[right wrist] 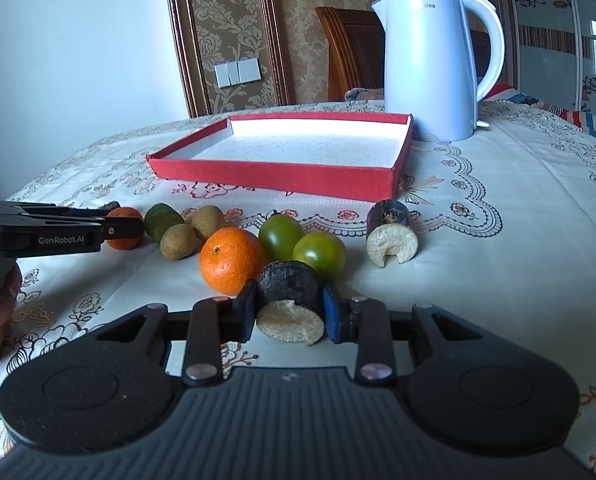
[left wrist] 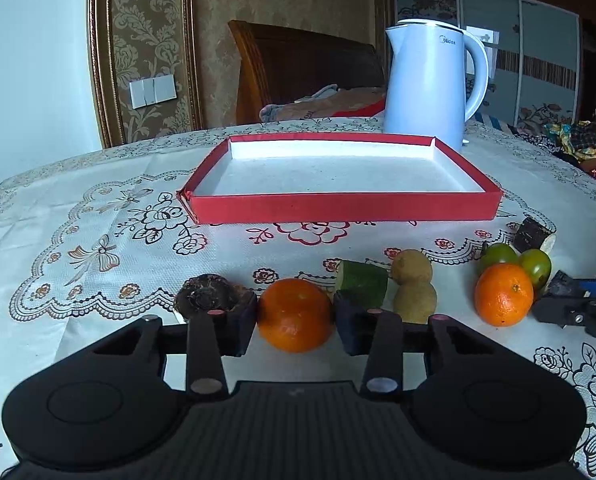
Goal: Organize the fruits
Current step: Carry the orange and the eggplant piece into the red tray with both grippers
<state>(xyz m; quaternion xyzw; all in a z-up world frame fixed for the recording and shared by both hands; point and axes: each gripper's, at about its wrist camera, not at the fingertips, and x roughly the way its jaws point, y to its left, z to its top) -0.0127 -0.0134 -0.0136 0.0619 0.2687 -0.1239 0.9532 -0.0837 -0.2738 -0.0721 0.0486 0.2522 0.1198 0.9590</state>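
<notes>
My left gripper (left wrist: 296,320) has its pads on both sides of an orange (left wrist: 296,314) that rests on the tablecloth. My right gripper (right wrist: 290,310) is shut on a dark sugarcane piece (right wrist: 290,296) with a pale cut end. A second orange (right wrist: 232,260), two green tomatoes (right wrist: 319,254), two kiwis (right wrist: 178,242), a green cucumber chunk (right wrist: 162,220) and another sugarcane piece (right wrist: 391,234) lie in a row. An empty red tray (left wrist: 341,206) with a white inside lies behind them.
A white kettle (left wrist: 429,84) stands behind the tray's right corner. A dark round piece (left wrist: 206,294) lies left of the held orange. A wooden chair (left wrist: 298,64) stands past the far table edge. The left gripper (right wrist: 122,226) shows in the right wrist view.
</notes>
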